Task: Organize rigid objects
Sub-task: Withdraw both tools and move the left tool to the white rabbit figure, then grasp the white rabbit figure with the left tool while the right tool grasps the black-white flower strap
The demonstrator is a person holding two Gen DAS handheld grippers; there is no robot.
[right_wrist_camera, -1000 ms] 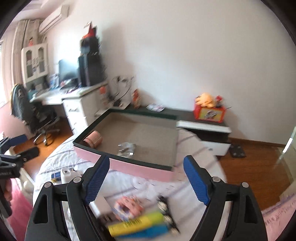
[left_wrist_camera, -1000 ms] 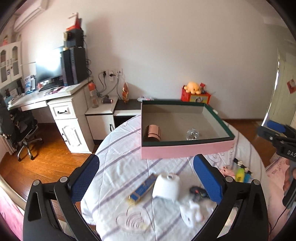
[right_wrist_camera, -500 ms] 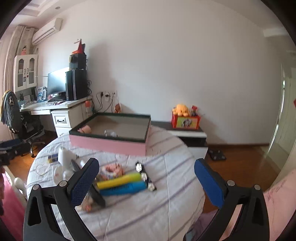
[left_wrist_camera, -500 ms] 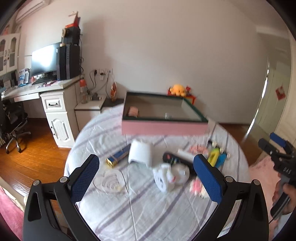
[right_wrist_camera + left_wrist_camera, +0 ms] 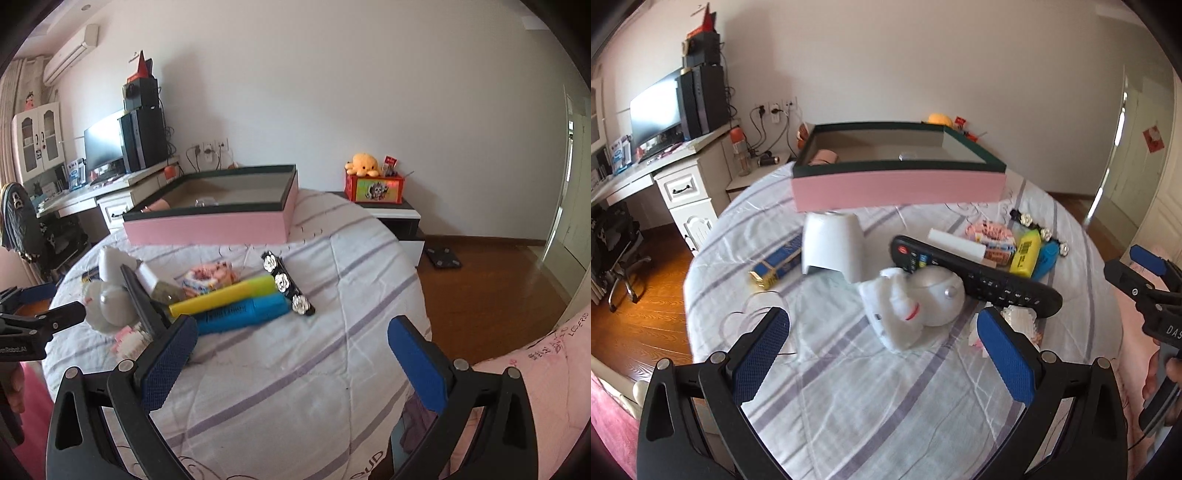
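Both our tools, left tool [image 5: 881, 334] and right tool [image 5: 291, 338], gape wide and empty. We pinch the yellow marker [image 5: 225, 295], then lift toward the box [image 5: 207, 225] at eleven o'clock.

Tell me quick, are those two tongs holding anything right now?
Left tongs: open, holding nothing, above the bedspread.
Right tongs: open wide, having just spread further, nothing between them.

from my left gripper [image 5: 879, 334], jaws spread wide with nothing between them, i look down on a striped tablecloth [image 5: 849, 398]. a white teapot [image 5: 934, 301] sits just ahead, touching a black remote [image 5: 975, 275]. a pink box [image 5: 897, 186] stands behind. the right gripper [image 5: 1148, 280] shows at the right edge.
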